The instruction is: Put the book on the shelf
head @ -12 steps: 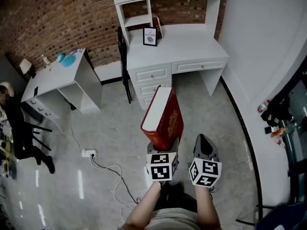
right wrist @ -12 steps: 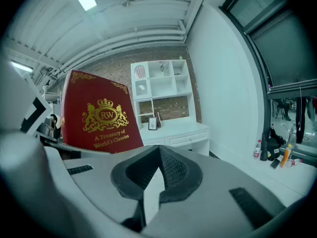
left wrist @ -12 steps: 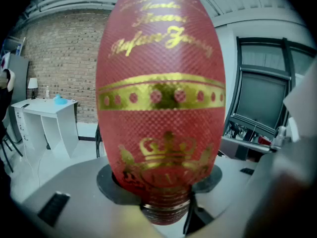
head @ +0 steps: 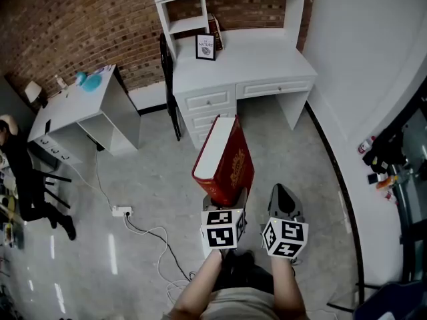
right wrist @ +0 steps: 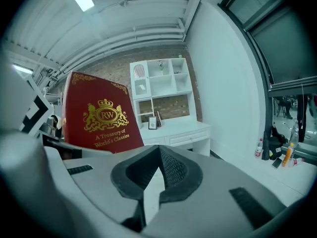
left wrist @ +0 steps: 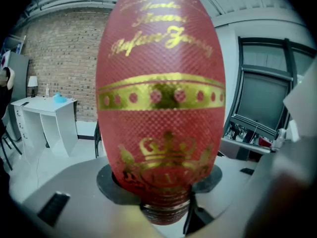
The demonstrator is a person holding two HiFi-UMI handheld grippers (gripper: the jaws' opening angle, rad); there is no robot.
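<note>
Left gripper (head: 225, 204) clamped the red book (head: 230, 165) by its lower end, upright for carrying; right gripper (head: 283, 204) was closed, empty, spare; book was well short of the shelf (head: 189, 25) over the desk (head: 260, 55).

Thick red gold-stamped book (head: 230, 167) held upright, tilted, well apart from white shelf (head: 188, 24).

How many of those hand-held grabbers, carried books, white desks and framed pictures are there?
Grippers: 2, the left gripper and the right gripper.
Red book held in the left jaws: 1.
White desks: 2, the desk with shelves and the side desk.
Framed picture: 1.
Total: 6.
</note>
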